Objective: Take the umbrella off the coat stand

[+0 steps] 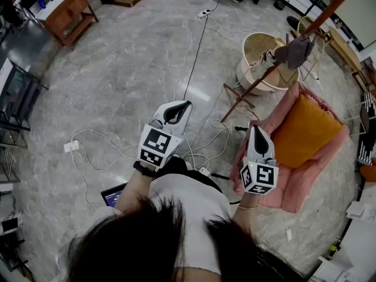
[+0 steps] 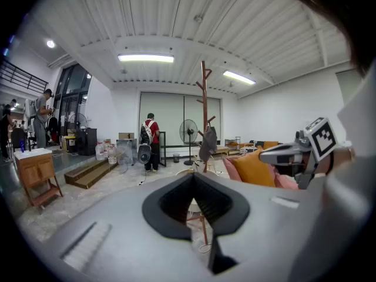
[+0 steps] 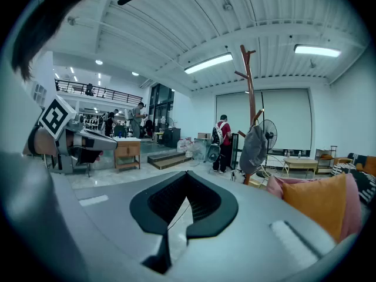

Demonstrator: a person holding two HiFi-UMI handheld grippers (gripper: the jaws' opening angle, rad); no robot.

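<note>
Nothing is being lifted yet: left claw (image 1: 178, 110) and right claw (image 1: 257, 135) are hovering pinched together, empty; the grey umbrella (image 1: 294, 50) is hanging on the coat stand (image 1: 331, 7) at one o'clock, well apart.

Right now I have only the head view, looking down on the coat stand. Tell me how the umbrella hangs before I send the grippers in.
Observer: In the right gripper view the umbrella hangs from a lower peg of the coat stand, under the bare upper pegs.
Operator: Check what is behind it.
Observer: The left gripper view shows a person in a red top and a floor fan beyond the stand, towards the far wall.
Operator: Confirm the jaws.
Observer: Seen straight along them, the left gripper and the right gripper both have their jaws together with nothing between them.
</note>
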